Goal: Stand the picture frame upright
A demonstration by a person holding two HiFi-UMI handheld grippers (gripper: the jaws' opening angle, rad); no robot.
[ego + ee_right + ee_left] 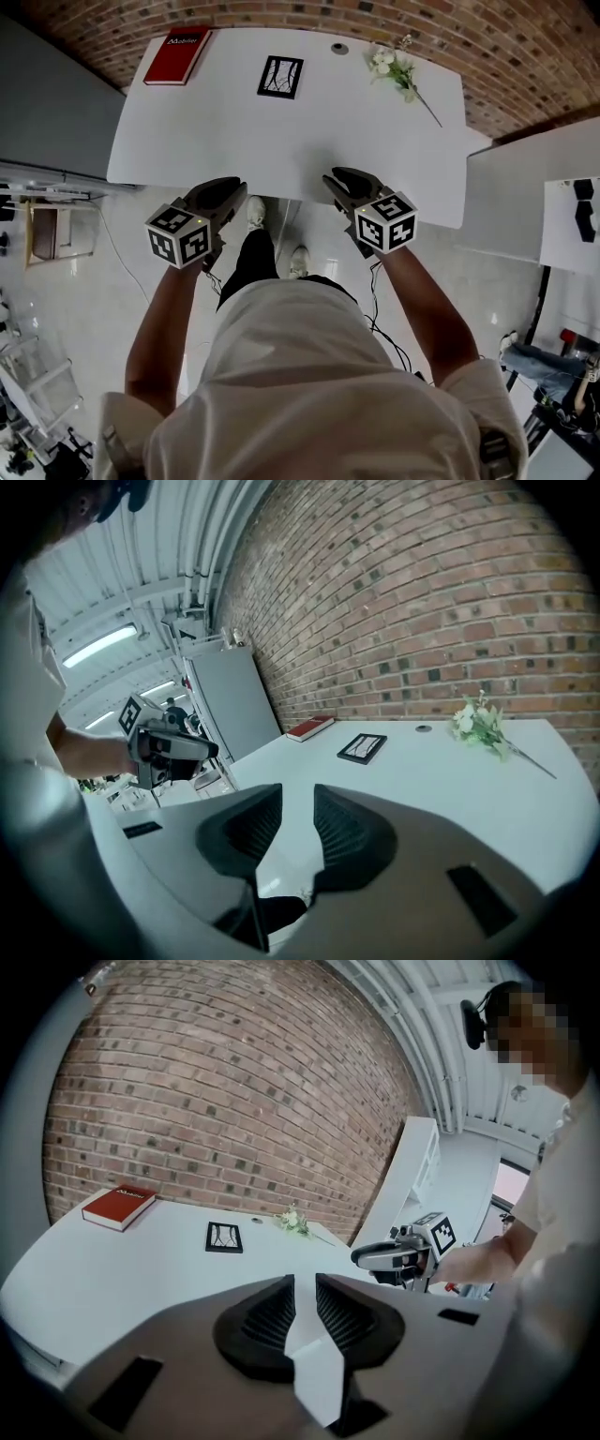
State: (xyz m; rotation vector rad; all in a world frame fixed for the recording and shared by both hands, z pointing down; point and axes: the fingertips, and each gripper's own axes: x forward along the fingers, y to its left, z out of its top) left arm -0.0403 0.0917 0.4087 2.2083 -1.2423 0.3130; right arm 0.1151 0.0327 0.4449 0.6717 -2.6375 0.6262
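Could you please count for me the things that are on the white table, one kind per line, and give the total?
Red book: 1
Picture frame, lying flat: 1
Flower sprig: 1
Small round grey disc near the far edge: 1
Total: 4

The white table (pixel 281 141) carries four things: one red book (pixel 178 54), one picture frame (pixel 280 77), one sprig of white flowers (pixel 394 67) and one small round cap (pixel 339 48). There are two grippers, one left gripper (pixel 225 192) and one right gripper (pixel 342 178), and each bears one marker cube, so two in all, the left cube (pixel 180 234) and the right cube (pixel 387 222). One person is in view, with two white shoes, one shoe (pixel 255 212) and a second shoe (pixel 298 261)
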